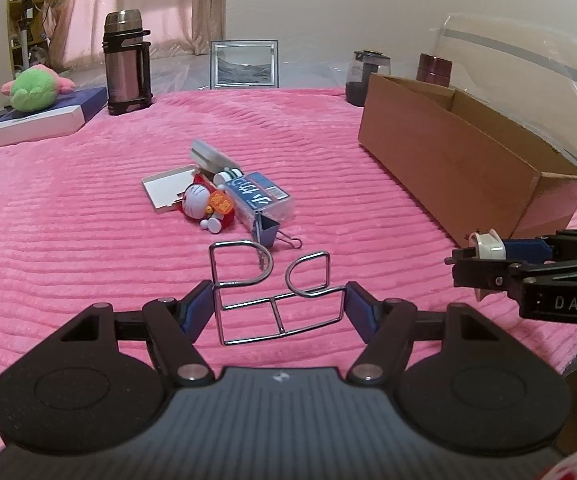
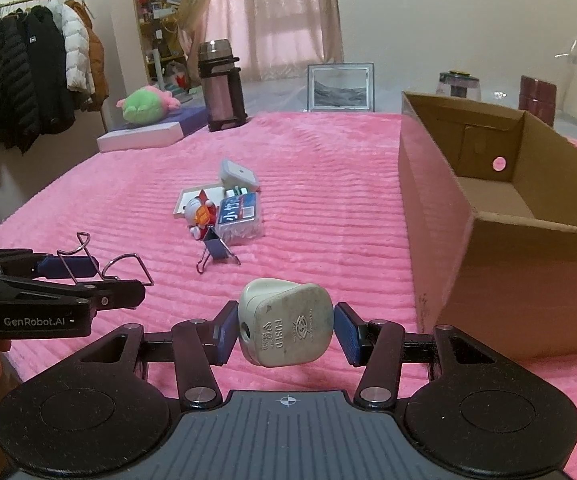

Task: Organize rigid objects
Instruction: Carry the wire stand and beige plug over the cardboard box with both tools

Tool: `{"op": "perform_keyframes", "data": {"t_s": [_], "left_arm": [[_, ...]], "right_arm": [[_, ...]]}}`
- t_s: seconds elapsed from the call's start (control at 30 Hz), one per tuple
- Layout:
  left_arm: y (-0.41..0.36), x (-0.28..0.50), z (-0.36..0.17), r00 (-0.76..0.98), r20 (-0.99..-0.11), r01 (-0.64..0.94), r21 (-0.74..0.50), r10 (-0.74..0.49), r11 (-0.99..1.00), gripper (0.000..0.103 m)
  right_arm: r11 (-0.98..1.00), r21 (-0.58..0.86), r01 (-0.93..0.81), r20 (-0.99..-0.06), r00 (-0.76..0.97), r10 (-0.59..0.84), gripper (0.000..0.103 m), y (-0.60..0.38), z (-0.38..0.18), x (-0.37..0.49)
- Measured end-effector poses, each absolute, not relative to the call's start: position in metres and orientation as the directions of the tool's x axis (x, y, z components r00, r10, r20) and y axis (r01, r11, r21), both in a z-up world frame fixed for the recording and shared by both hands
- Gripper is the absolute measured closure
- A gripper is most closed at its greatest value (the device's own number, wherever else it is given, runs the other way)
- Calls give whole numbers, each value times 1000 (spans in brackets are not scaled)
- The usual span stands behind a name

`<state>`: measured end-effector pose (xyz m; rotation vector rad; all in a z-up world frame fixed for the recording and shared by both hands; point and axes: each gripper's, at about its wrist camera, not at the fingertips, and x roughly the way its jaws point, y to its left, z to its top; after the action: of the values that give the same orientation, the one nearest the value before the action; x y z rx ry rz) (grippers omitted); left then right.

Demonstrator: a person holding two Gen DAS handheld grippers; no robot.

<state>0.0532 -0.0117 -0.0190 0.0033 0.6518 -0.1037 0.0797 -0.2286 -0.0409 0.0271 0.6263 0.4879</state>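
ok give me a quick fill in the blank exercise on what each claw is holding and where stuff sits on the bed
1. The left claw is shut on a bent ____ frame.
2. The right claw grips a white plug marked with the word ____.
3. The open cardboard box sits on the ____ blanket.
4. The blue binder clip lies beside a small cat ____ in the pile.

Missing words: wire; FUSED; pink; figurine

A steel thermos (image 1: 126,62) stands at the bed's far-left corner, a framed picture (image 1: 244,64) along its far edge.
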Motion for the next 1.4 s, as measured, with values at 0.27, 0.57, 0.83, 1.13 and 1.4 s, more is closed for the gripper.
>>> {"op": "perform_keyframes", "data": {"t_s": [0.27,0.57,0.83,1.13,1.4], "left_arm": [[-27,57,-5,789,-594,163,-44,-157,986,37],[-73,78,30,778,-556,327,-40,-293,944,37],[-121,100,62,740,-514,476,-58,-435,878,37],[-177,150,89,678,-520,607,-2,-519,795,37],[-231,218,89,590,-627,722,127,-509,680,37]], "right_arm": [[895,165,-415,-539,722,434,55,-248,-28,71],[920,167,-354,-505,771,388,55,-298,-5,63],[949,143,-282,-466,826,316,55,-352,28,61],[959,72,-274,-449,850,277,55,-403,59,95],[926,-30,-376,-521,796,307,55,-423,64,171]]}}
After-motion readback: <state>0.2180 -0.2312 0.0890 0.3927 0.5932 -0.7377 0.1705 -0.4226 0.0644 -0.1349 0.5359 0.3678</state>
